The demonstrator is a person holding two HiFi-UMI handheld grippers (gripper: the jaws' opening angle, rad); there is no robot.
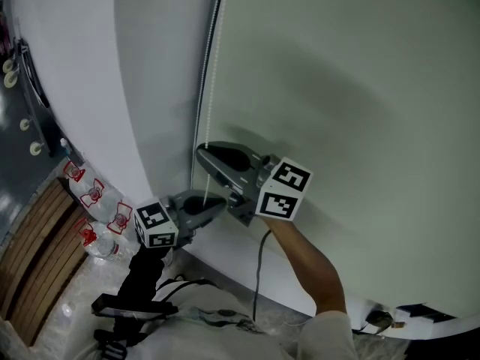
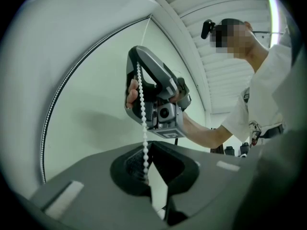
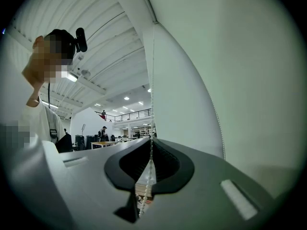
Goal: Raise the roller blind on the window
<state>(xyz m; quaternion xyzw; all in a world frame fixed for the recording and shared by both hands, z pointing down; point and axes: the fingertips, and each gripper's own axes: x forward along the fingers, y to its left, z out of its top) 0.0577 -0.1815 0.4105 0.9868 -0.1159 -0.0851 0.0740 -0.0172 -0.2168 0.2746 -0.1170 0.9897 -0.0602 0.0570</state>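
Observation:
The pale roller blind (image 1: 345, 88) hangs over the window, and its white bead chain (image 1: 211, 81) runs down along its left edge. My right gripper (image 1: 201, 153) is the upper one, shut on the bead chain (image 3: 151, 104), which passes between its pads (image 3: 165, 164). Just below it, my left gripper (image 1: 223, 199) points at the same chain. In the left gripper view the bead chain (image 2: 142, 114) comes down from the right gripper (image 2: 138, 61) and ends pinched between the left gripper's (image 2: 147, 169) jaws. A second run of chain (image 3: 214, 114) curves down the blind.
Several water bottles with red labels (image 1: 96, 201) stand on the floor at lower left beside a wooden slatted surface (image 1: 34, 250). A black stand (image 1: 131, 306) sits below the grippers. A white wall (image 1: 112, 88) borders the blind on the left.

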